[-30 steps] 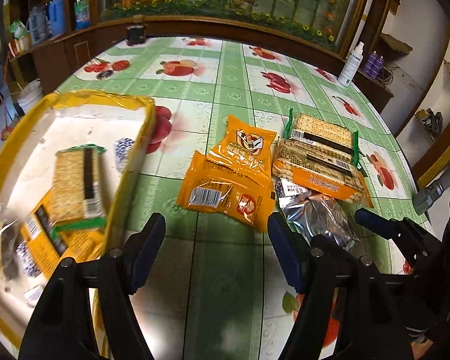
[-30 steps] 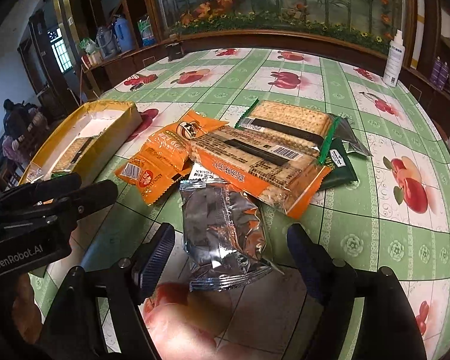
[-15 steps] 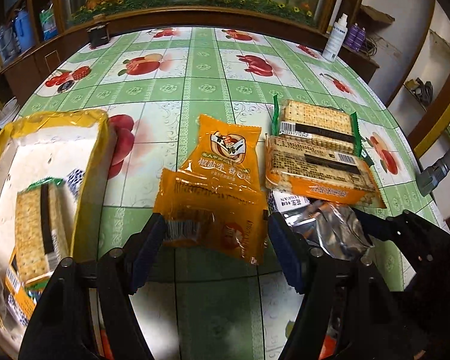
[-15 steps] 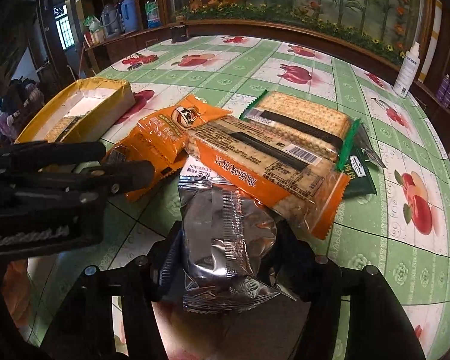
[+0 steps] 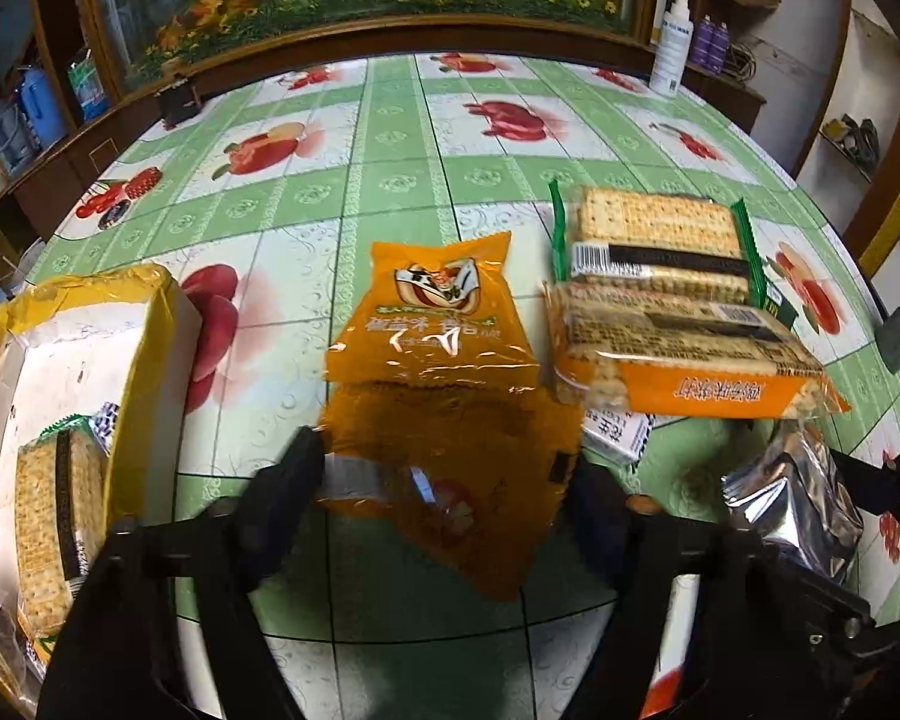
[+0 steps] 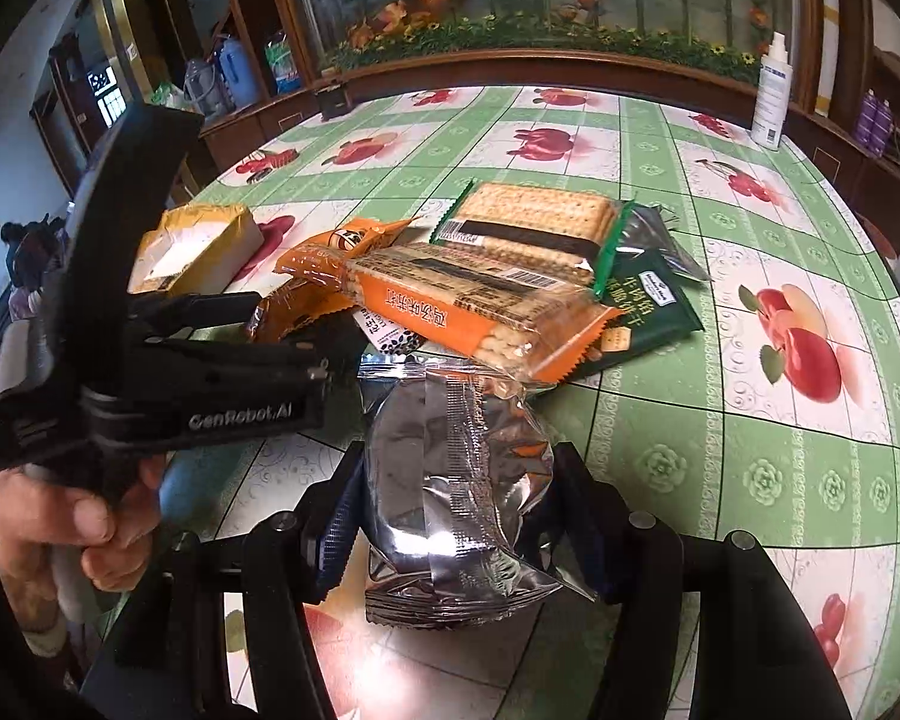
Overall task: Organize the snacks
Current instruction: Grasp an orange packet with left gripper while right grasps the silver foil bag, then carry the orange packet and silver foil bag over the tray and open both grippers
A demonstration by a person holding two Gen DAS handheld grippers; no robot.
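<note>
My left gripper is open, its fingers on either side of the near orange snack packet on the table; it also shows in the right wrist view. A second orange packet lies just beyond. My right gripper is shut on a silver foil packet, which also shows in the left wrist view. An orange-wrapped cracker pack rests on a green-wrapped cracker pack. A yellow box at the left holds a cracker pack.
A dark green packet lies right of the cracker packs. A white spray bottle and purple bottles stand at the table's far right edge. A small dark box sits at the far left edge. A small white packet lies under the orange cracker pack.
My left gripper moved forward until its fingers straddle the near orange packet. My right gripper closed on the silver foil packet and lifted its front.
</note>
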